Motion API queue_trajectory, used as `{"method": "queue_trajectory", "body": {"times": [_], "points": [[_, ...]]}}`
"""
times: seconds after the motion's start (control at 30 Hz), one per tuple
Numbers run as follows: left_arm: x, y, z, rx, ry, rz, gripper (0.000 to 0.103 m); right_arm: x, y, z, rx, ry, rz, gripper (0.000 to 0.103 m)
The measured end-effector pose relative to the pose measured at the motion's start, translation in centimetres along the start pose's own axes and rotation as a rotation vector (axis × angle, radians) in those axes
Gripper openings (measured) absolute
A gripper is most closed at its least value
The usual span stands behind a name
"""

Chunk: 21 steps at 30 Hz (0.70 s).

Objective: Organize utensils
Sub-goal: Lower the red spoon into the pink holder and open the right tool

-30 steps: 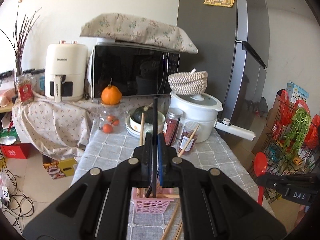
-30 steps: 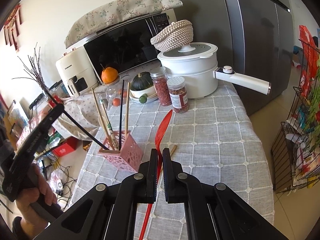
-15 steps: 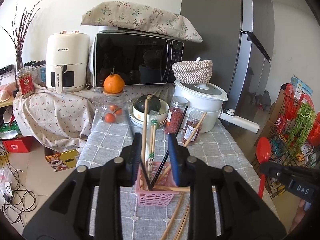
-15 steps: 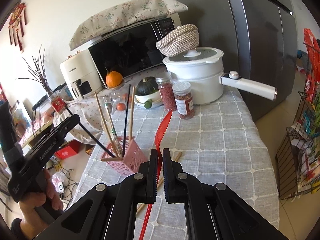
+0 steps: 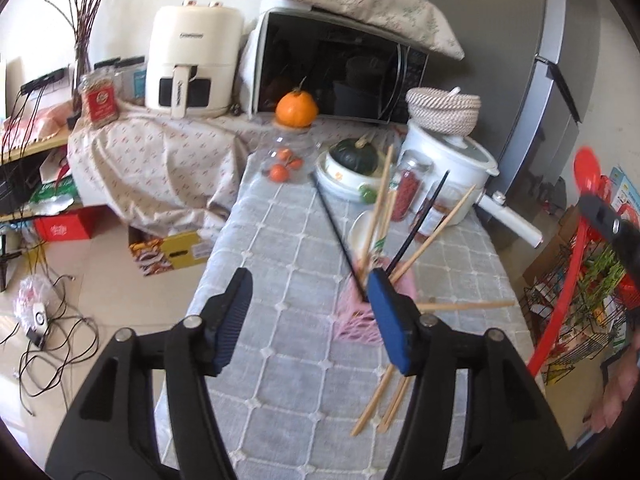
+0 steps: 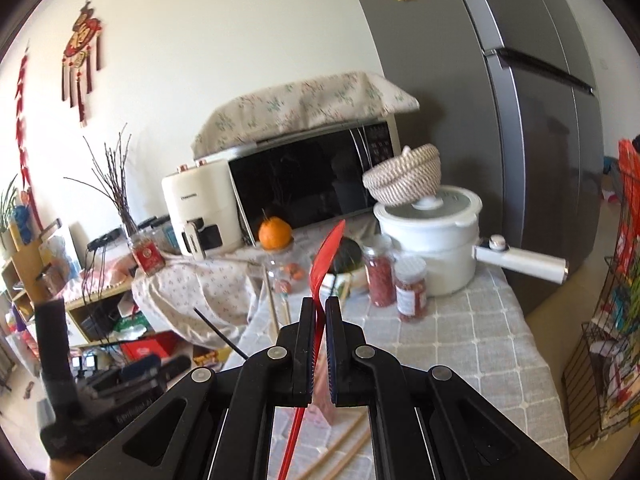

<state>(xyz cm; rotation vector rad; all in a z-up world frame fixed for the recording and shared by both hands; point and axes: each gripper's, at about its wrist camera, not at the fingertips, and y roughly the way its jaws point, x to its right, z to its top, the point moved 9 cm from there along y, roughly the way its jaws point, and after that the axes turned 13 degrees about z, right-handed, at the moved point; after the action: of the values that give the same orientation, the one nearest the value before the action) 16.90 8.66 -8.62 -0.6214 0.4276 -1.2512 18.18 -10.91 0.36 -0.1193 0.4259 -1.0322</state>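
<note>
Since the earlier frames the left gripper [image 5: 308, 304] has let go of the black chopstick [image 5: 338, 236], spread wide and swung left, so the pink holder [image 5: 360, 314] now sits right of centre; the right gripper [image 6: 319, 312] has lifted the red spoon [image 6: 326, 258] off the cloth.

In the left view, the pot [image 5: 448, 168], jars [image 5: 408, 188] and squash bowl [image 5: 348, 172] crowd the upper middle behind the holder. The holder bristles with wooden and black chopsticks, its right part hidden by the right finger [image 5: 390, 320]. More wooden chopsticks [image 5: 380, 400] lie on the grey cloth [image 5: 288, 264] at lower centre.

The left jaws stand far apart and empty. The right jaws are nearly together, clamped on the spoon's handle, its bowl pointing up at centre frame.
</note>
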Motion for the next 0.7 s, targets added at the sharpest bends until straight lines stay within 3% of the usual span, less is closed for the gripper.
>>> {"method": "queue_trajectory", "body": {"times": [0.1, 0.27, 0.53, 0.7], "points": [[-1.3, 1.1, -1.3, -0.056, 0.016, 0.027, 0.067, -1.1, 2.0, 0.5, 0.056, -0.01, -0.035, 0.005], [-3.0, 2.3, -3.1, -0.131, 0.034, 0.033, 0.068, -1.0, 5.6, -0.2, 0.136, -0.069, -0.182, 0.005], [-5.0, 2.8, -3.2, -0.153, 0.032, 0.031, 0.068, 0.2, 10.2, -1.8, 0.202, -0.096, -0.333, 0.005], [-5.8, 3.3, -3.2, -0.164, 0.021, 0.036, 0.068, 0.1, 11.9, -2.8, 0.201, -0.121, -0.368, 0.005]]}}
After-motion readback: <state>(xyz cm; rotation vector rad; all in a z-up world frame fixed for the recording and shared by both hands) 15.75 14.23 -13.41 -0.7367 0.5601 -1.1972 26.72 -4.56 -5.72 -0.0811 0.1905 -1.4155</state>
